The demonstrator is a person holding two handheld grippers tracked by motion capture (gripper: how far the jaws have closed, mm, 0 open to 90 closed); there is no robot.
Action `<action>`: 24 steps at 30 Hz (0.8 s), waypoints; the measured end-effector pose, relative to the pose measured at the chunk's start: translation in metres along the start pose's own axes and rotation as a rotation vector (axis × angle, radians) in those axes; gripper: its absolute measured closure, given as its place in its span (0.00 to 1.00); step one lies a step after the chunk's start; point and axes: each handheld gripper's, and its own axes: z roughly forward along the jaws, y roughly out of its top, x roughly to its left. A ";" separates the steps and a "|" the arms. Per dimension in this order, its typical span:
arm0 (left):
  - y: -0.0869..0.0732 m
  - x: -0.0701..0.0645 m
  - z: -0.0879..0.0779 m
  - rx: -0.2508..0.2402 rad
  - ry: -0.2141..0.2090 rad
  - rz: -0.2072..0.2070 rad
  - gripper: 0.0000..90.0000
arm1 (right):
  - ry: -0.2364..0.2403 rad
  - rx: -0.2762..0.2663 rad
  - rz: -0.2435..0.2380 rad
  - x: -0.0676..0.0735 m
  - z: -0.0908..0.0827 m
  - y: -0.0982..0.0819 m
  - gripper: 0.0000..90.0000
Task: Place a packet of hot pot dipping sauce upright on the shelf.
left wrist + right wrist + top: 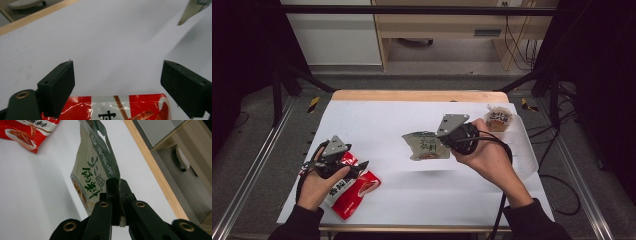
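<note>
The right gripper [115, 182], pinching only the green packet's [426, 146] edge, may drop it; the left gripper [117, 82] stands spread above the red packet [125, 107].

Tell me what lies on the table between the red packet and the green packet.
Nothing: in the high view, only bare white table cover separates the red packet by the left gripper from the green packet clamped in the right gripper.
</note>
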 end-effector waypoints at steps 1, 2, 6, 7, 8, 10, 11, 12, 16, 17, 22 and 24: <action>-0.002 0.000 0.000 0.003 0.015 0.007 0.12 | -0.004 -0.005 0.000 -0.001 -0.002 -0.002 1.00; -0.004 0.000 0.000 0.004 0.031 0.012 0.12 | -0.004 -0.012 0.004 -0.003 -0.004 -0.004 1.00; -0.006 0.002 -0.002 -0.022 0.087 -0.006 0.13 | -0.027 -0.024 0.012 -0.006 -0.012 -0.009 1.00; -0.008 0.004 -0.002 -0.031 0.087 -0.027 0.12 | -0.031 -0.025 0.015 -0.007 -0.015 -0.010 1.00; -0.009 0.005 -0.002 -0.031 0.090 -0.031 0.12 | -0.039 -0.031 0.014 -0.008 -0.018 -0.011 1.00; -0.011 0.006 -0.002 -0.027 0.091 -0.034 0.12 | -0.048 -0.036 0.016 -0.010 -0.022 -0.013 1.00; -0.012 0.006 -0.002 -0.032 0.095 -0.033 0.13 | -0.052 -0.043 0.020 -0.011 -0.024 -0.013 1.00; -0.013 0.007 -0.002 -0.039 0.101 -0.034 0.13 | -0.055 -0.043 0.024 -0.012 -0.026 -0.014 1.00; -0.015 0.012 -0.005 -0.051 0.097 -0.056 0.13 | -0.071 -0.056 0.032 -0.017 -0.033 -0.016 1.00; -0.016 0.014 -0.005 -0.055 0.102 -0.064 0.13 | -0.074 -0.058 0.034 -0.018 -0.034 -0.016 1.00; -0.022 0.019 -0.004 -0.044 0.078 -0.099 0.12 | -0.092 -0.055 0.030 -0.024 -0.043 -0.016 1.00; -0.024 0.019 -0.003 -0.035 0.077 -0.101 0.12 | -0.100 -0.057 0.036 -0.025 -0.046 -0.017 1.00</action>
